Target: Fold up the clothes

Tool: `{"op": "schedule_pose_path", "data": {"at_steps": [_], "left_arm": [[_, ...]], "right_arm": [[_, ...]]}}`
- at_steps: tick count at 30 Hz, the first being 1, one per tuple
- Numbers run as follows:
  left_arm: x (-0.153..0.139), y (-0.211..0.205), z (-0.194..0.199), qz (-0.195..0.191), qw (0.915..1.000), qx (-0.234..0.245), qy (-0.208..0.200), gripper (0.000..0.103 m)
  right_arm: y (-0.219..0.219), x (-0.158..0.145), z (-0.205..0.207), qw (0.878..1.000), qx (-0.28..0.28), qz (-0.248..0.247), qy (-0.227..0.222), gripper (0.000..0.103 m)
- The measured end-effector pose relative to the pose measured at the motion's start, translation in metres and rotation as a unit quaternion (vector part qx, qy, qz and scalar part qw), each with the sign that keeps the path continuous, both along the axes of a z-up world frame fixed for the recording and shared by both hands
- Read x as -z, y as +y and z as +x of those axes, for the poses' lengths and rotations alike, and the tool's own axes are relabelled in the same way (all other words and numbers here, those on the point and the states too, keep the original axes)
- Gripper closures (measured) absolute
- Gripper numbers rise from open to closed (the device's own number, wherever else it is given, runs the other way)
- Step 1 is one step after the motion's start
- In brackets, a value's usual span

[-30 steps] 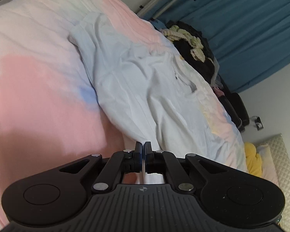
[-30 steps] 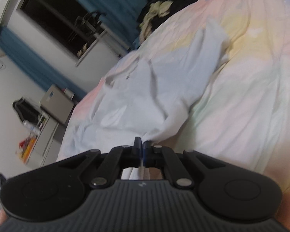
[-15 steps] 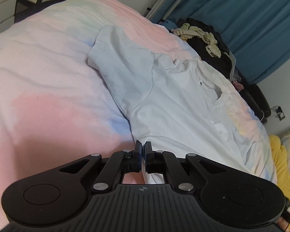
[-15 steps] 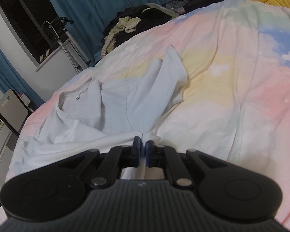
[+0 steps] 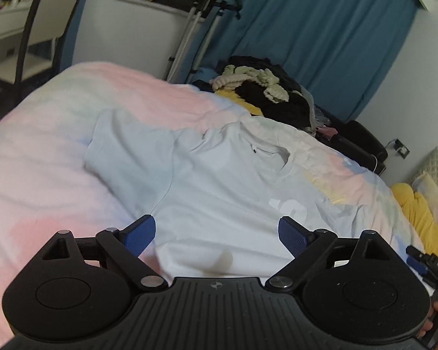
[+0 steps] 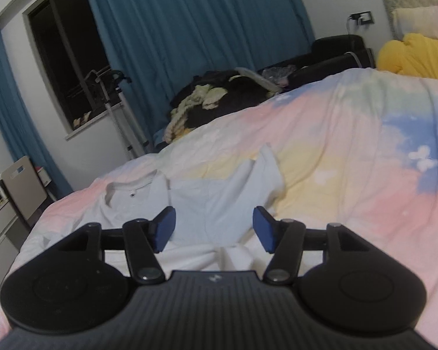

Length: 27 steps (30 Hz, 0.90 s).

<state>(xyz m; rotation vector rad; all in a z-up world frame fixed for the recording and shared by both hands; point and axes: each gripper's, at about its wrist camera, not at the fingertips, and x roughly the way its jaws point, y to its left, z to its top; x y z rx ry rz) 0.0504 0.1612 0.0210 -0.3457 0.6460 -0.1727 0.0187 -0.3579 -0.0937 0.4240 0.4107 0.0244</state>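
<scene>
Now | white T-shirt (image 5: pixel 219 192) lies spread on the pastel duvet (image 5: pixel 43 157), hem toward the bed's near edge | left gripper (image 5: pixel 217 234) jaws opening, pads clear of the cloth | right gripper (image 6: pixel 214 227) jaws opening, nothing pinched

Pale blue-white cotton-like T-shirt (image 5: pixel 213 192): soft matt cloth, creased. Pastel tie-dye bed cover (image 5: pixel 43 157): matt, smooth fabric. Black left gripper (image 5: pixel 217 232): matt plastic, ribbed housing, bright metal pivot pins, textured blue pads (image 5: pixel 140 234). Teal curtain (image 6: pixel 189 29): matt, pleated cloth.
</scene>
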Motion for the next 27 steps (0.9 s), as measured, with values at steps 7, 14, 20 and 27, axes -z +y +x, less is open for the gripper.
{"op": "schedule_pose_path", "data": {"at_steps": [7,14,20,27], "left_arm": [[-0.003,-0.042,0.086,0.066,0.9949,0.072,-0.024,0.01],[0.024,-0.061,0.217,0.122,0.989,0.081,-0.023,0.009],[0.063,-0.078,0.315,0.094,0.9883,0.12,-0.006,0.009],[0.099,-0.108,0.377,0.079,0.9857,0.145,0.033,0.055]], "right_arm": [[0.039,-0.01,0.09,0.993,-0.119,0.006,0.017,0.043],[0.084,-0.002,0.245,0.975,-0.182,-0.123,0.025,0.043],[0.098,0.034,0.362,0.974,-0.21,-0.056,0.064,0.043],[0.119,0.07,0.41,0.97,-0.216,-0.061,0.096,0.095]]}}
